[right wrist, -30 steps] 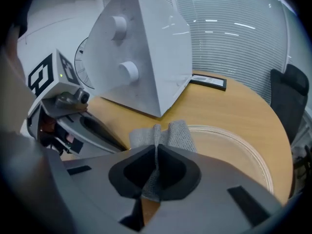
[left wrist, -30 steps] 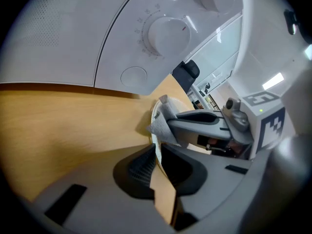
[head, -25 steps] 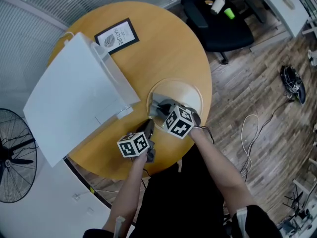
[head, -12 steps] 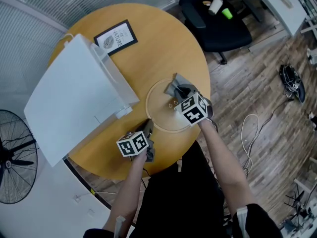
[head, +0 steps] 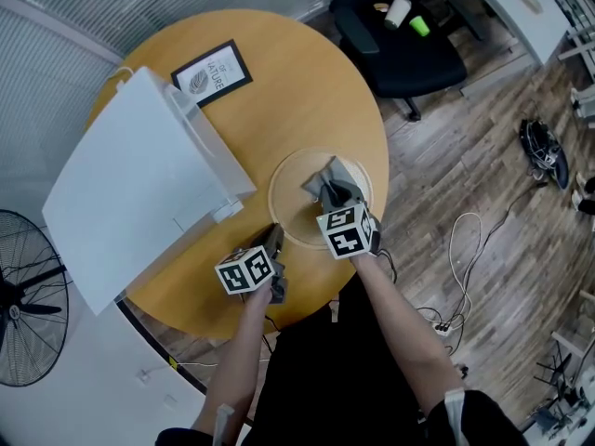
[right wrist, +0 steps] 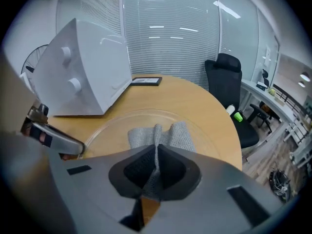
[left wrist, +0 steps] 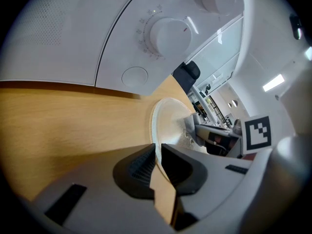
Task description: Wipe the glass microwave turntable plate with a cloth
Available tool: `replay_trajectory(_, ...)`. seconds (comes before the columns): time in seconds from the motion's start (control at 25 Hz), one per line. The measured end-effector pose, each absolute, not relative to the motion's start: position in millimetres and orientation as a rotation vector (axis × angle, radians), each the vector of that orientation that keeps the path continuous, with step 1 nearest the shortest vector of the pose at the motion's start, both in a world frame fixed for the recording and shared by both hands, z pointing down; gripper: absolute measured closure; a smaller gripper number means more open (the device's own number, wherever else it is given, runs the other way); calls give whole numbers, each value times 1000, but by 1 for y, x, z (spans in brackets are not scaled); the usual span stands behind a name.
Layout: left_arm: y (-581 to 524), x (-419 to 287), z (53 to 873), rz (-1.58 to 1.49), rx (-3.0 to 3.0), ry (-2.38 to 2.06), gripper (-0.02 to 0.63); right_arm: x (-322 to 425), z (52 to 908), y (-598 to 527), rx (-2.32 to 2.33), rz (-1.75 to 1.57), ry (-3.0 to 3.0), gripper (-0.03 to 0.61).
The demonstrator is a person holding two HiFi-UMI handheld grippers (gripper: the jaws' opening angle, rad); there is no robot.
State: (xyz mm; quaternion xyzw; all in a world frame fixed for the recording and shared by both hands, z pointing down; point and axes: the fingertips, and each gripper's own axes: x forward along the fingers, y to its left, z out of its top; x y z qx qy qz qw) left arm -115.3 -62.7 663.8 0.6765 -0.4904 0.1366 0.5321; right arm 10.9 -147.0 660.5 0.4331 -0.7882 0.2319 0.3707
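On the near right part of the round wooden table (head: 297, 91), just beside the white microwave (head: 139, 184), the glass turntable plate (head: 293, 203) lies flat, and I have both tools on it. My left gripper (head: 275, 237) has its jaws drawn narrow and pinched on the plate's near rim, which I read as steadying it; its own camera shows the rim running straight in between the pads. My right gripper (head: 333, 193) is clamped on a fold of the grey cloth (head: 330, 179), whose loose part spreads on the glass toward the plate's far side. I judge the wipe to be under way rather than finished: the cloth covers only a patch of the disc, and the bare glass on the left side and along the rim looks untouched by it at this instant. Whether any of that glass is already clean, I cannot tell from the pictures
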Motion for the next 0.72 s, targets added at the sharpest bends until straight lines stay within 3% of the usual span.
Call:
replay_trajectory(0.4,-62,-116,665,324,1614,-1171,581,-58,664,-54,539,485,-2192,555)
replay_trajectory(0.56,-63,-115,664,323,1615,-1170,581,-49,666,-30,258,369,-2210,555)
replay_trajectory(0.72,-63,-115,664,324,1615,-1170,580,-21,667,-53,263,380,-2196,555)
